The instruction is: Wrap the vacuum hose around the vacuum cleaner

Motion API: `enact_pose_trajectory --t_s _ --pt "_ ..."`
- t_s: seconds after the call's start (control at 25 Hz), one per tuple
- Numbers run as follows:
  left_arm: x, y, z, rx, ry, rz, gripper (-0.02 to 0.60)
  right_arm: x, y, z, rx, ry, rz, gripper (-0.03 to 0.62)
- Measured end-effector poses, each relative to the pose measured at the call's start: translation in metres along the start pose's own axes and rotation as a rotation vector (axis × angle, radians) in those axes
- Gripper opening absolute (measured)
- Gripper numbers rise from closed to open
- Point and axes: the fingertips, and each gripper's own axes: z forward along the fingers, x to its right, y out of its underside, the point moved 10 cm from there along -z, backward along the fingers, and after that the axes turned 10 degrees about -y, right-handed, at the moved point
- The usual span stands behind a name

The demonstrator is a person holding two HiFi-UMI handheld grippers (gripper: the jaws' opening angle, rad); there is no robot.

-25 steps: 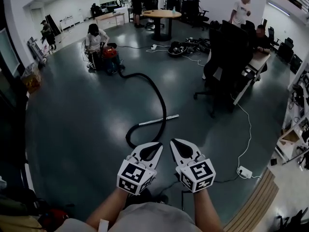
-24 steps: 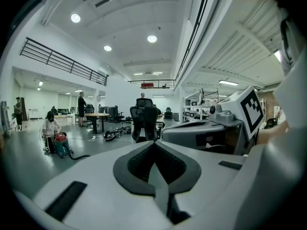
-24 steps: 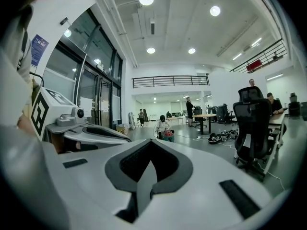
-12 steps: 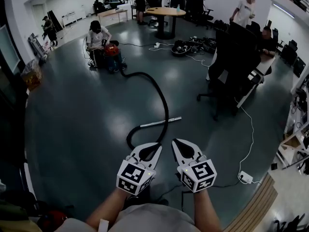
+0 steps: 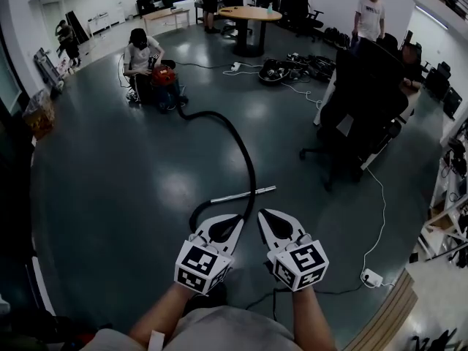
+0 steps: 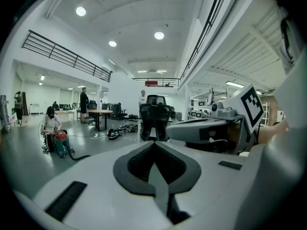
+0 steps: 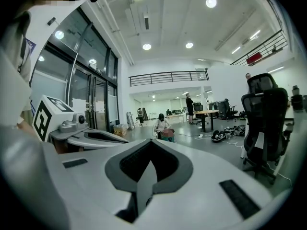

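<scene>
Plainly, both hand-held grippers are empty. The left gripper (image 5: 238, 220) has its jaws pressed together with nothing between them, and its own view shows the dark pads meeting at the tip. The right gripper (image 5: 262, 214) is likewise closed on nothing. The two are held side by side in front of the person, tips pointing forward and angled slightly toward each other, each carrying its marker cube at the rear. Neither touches anything.

The floor (image 5: 110, 181) is dark, smooth and glossy, catching the glare of the ceiling lights. The room is a large open office with white walls and a railed upper gallery. A round table (image 5: 248, 13) stands at the far end, and a black office chair (image 5: 365, 86) stands to the right beside a desk. A white cable (image 5: 380, 203) runs to a power strip (image 5: 371, 277) on the floor at the right.

The vacuum hose (image 5: 245, 148) lies on the floor in a long black curve. Its near end bends into a loop just beyond the left gripper's tip in the head view, beside a metal wand (image 5: 243, 194). The far end reaches the red vacuum cleaner (image 5: 162, 79), well apart from both grippers, where a seated person (image 5: 139, 53) sits just beside it.
</scene>
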Motion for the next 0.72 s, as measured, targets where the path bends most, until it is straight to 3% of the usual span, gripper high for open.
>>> enact_pose_trajectory --t_s 0.72 --pt "-0.163 -0.029 0.105 -0.016 0.12 -0.045 0.008 0.069 -0.046 0.15 -0.102 0.137 -0.006 0.003"
